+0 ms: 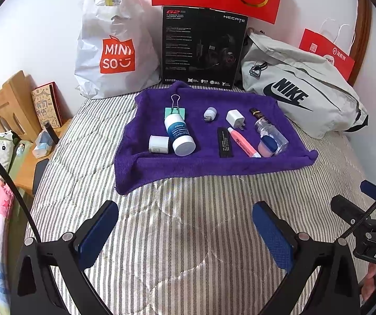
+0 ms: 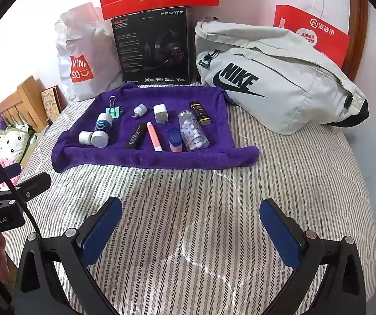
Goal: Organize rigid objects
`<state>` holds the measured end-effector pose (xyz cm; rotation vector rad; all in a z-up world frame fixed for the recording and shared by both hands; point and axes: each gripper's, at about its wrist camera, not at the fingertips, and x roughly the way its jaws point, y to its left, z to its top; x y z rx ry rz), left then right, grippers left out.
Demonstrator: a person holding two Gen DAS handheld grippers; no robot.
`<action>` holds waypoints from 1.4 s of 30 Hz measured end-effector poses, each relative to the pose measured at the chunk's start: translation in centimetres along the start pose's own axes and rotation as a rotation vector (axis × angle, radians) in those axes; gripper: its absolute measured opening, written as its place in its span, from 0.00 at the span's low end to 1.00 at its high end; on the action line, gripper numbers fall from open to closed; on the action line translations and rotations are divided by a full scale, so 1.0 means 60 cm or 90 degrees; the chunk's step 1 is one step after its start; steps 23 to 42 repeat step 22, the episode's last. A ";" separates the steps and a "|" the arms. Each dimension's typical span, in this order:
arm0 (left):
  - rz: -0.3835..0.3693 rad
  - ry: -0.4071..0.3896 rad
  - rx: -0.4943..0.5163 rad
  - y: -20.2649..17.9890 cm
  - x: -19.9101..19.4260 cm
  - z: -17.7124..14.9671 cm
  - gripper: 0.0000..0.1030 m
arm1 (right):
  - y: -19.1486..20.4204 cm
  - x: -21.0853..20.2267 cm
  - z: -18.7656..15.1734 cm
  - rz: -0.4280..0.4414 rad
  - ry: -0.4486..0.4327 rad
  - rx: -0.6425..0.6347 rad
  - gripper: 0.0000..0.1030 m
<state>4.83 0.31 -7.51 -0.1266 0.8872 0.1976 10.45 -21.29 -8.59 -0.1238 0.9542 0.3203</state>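
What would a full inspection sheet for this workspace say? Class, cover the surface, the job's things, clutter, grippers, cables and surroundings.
Surface: striped bedspread with a purple towel laid on it.
Job's things: on the towel lie a white bottle, small white jar, binder clip, USB light, white charger, black stick, pink pen, clear bottle, dark gold tube.
Clutter: nothing seen on the towel.
Grippers: left gripper and right gripper open, empty.
Cables: black cable at left.
Surroundings: Miniso bag, black box, Nike bag.

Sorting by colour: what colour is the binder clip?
Mint green with silver wire handles; clearest in the left wrist view.
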 end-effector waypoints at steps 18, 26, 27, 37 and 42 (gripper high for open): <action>-0.002 0.000 0.001 0.000 -0.003 0.000 1.00 | -0.004 -0.004 -0.001 -0.002 -0.002 0.004 1.00; 0.000 -0.005 0.001 -0.002 -0.002 0.000 1.00 | -0.004 -0.004 -0.001 -0.002 -0.002 0.005 1.00; 0.000 -0.005 0.001 -0.002 -0.002 0.000 1.00 | -0.004 -0.004 -0.001 -0.002 -0.002 0.005 1.00; 0.000 -0.005 0.001 -0.002 -0.002 0.000 1.00 | -0.004 -0.004 -0.001 -0.002 -0.002 0.005 1.00; 0.000 -0.005 0.001 -0.002 -0.002 0.000 1.00 | -0.004 -0.004 -0.001 -0.002 -0.002 0.005 1.00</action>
